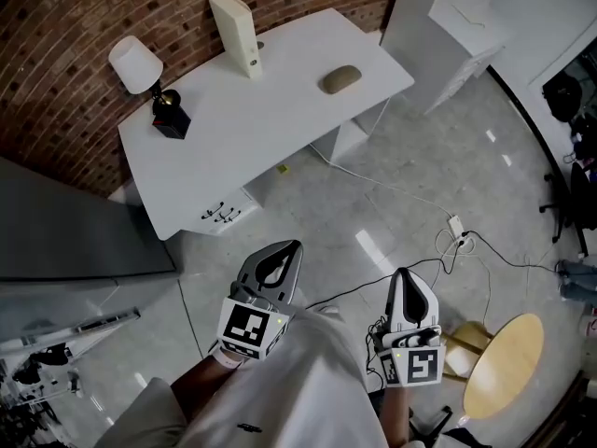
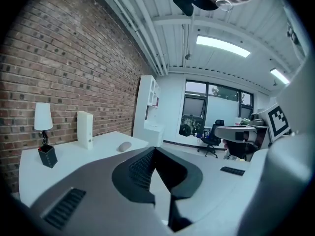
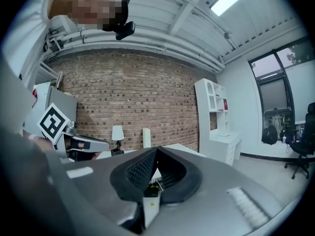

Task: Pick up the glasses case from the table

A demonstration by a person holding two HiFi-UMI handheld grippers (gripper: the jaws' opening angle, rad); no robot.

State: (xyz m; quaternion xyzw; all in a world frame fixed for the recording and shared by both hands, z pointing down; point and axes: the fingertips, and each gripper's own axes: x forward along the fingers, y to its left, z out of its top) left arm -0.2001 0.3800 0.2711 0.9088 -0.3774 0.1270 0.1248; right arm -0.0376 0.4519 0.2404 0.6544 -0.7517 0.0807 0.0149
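The glasses case [image 1: 340, 79], an oval grey-beige shell, lies near the right end of the white table [image 1: 270, 110]. In the left gripper view it shows as a small oval [image 2: 124, 146] on the tabletop, far beyond the jaws. My left gripper [image 1: 291, 246] hangs over the floor well short of the table, its jaws shut with nothing between them [image 2: 153, 149]. My right gripper [image 1: 403, 273] is beside it, further right and nearer to me, also shut and empty [image 3: 156, 149]. Both point roughly toward the table.
On the table stand a white lamp [image 1: 136, 63], a black holder [image 1: 172, 119] and an upright white box [image 1: 236, 34]. A drawer unit [image 1: 224, 211] sits under it. Cables and a power strip [image 1: 455, 224] lie on the floor; a round wooden stool [image 1: 504, 364] is at right.
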